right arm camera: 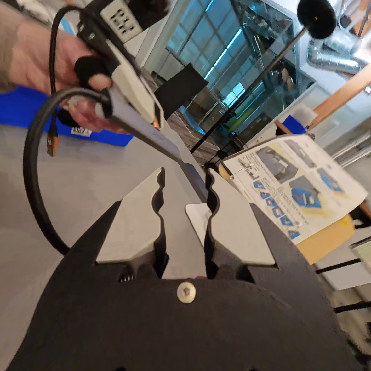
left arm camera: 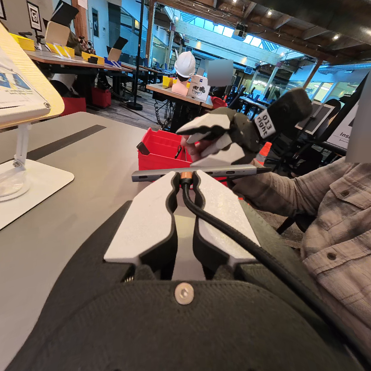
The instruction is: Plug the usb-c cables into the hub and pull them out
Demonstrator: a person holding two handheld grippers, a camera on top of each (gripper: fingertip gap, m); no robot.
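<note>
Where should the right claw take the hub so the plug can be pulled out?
Probably the bare stretch of the hub right of the plug, pinched across its flat top and bottom, coming from the far long edge. The slab is thin and level, and the left claw fills the port side. The right claw is open.

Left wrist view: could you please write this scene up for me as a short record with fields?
left gripper: shut on the orange USB-C plug
plug: at a port of the grey hub; how far in, cannot tell
cable: black, trails back over the left gripper's right finger
right gripper: open, by the hub's end; contact unclear
hub: raised above the grey table
behind hub: red bin
</note>
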